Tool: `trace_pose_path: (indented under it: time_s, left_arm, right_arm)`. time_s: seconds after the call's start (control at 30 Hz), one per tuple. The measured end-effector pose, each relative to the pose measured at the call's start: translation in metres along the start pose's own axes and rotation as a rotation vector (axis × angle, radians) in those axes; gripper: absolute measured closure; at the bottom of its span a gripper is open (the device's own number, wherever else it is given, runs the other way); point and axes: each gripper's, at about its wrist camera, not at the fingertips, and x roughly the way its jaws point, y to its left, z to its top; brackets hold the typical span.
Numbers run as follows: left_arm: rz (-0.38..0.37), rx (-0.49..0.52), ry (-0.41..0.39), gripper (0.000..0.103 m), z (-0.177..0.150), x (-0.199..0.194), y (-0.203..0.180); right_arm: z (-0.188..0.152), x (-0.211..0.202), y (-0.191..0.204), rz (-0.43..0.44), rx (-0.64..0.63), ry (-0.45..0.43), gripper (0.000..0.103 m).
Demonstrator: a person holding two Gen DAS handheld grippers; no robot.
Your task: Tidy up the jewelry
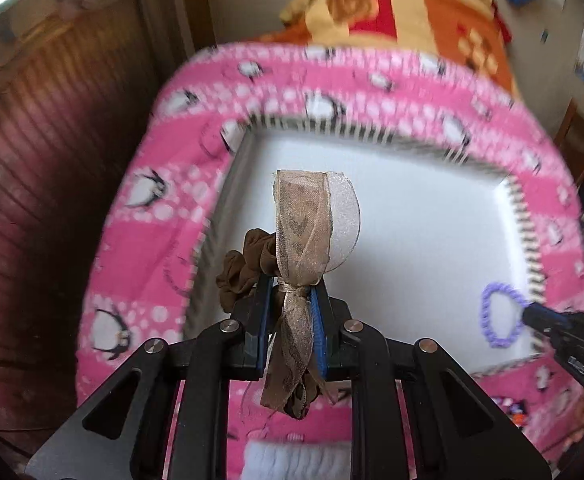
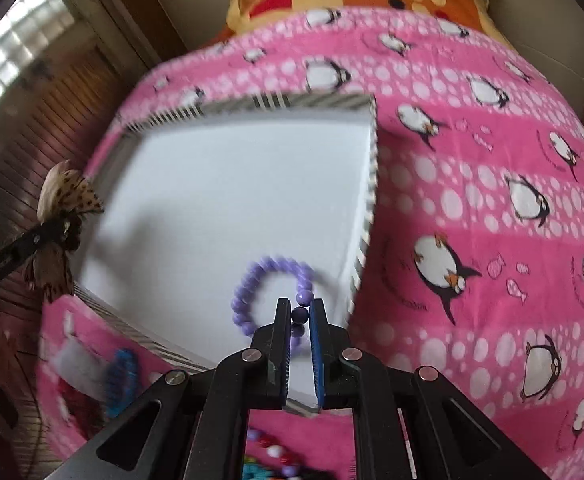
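Note:
My left gripper (image 1: 292, 286) is shut on a brown scrunchie with a sheer ribbon bow (image 1: 304, 224) and holds it above the near left part of a white tray (image 1: 412, 216) with a striped rim. My right gripper (image 2: 301, 308) is shut on a purple bead bracelet (image 2: 268, 268) and holds it over the tray's near right part (image 2: 212, 184). The bracelet (image 1: 500, 314) and the right gripper's tip also show in the left wrist view. The scrunchie (image 2: 62, 216) shows at the left edge of the right wrist view.
The tray lies on a pink penguin-print blanket (image 2: 472, 200). Loose coloured beads (image 2: 276, 452), a blue bracelet (image 2: 122, 376) and a white fluffy item (image 1: 296, 460) lie on the blanket near the tray's front. An orange and yellow blanket (image 1: 404, 8) is behind. A wooden wall (image 1: 52, 160) is at left.

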Motion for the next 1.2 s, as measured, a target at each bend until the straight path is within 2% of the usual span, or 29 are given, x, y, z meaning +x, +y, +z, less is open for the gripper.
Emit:
trace_pose_path:
  time_s: [0.1, 0.23, 0.3, 0.4, 0.5, 0.63, 0.7, 0.77, 1.2]
  left_arm:
    - [0.015, -0.004, 0.041, 0.086, 0.001, 0.025, -0.004]
    - [0.028, -0.016, 0.050, 0.085, 0.001, 0.035, -0.004]
    - [0.013, -0.026, 0.064, 0.077, 0.000, 0.038, -0.001]
    - [-0.023, -0.064, 0.061, 0.060, 0.000, 0.034, 0.004]
    - [-0.040, -0.081, 0.048, 0.051, -0.002, 0.023, 0.006]
    - [-0.028, -0.081, 0.000, 0.049, -0.008, -0.002, 0.005]
    - [-0.012, -0.077, -0.028, 0.048, -0.013, -0.014, 0.004]
    - [0.004, -0.070, -0.053, 0.048, -0.020, -0.026, 0.003]
    - [0.053, -0.091, -0.120, 0.048, -0.080, -0.074, 0.004]
  right_arm:
    - [-0.002, 0.003, 0.003, 0.005, -0.024, 0.004, 0.095]
    - [-0.003, 0.003, 0.005, 0.022, -0.040, 0.015, 0.093]
    - [-0.004, 0.002, 0.007, 0.033, -0.039, 0.009, 0.083]
    - [-0.004, -0.004, 0.007, 0.056, -0.021, -0.014, 0.075]
    - [-0.007, -0.014, 0.007, 0.065, -0.003, -0.038, 0.074]
    - [-0.011, -0.030, 0.012, 0.095, 0.019, -0.075, 0.073]
    - [-0.014, -0.037, 0.017, 0.081, 0.015, -0.091, 0.066]
    - [-0.020, -0.045, 0.024, 0.069, 0.007, -0.110, 0.064]
    - [-0.058, -0.069, 0.061, 0.050, -0.035, -0.157, 0.063]
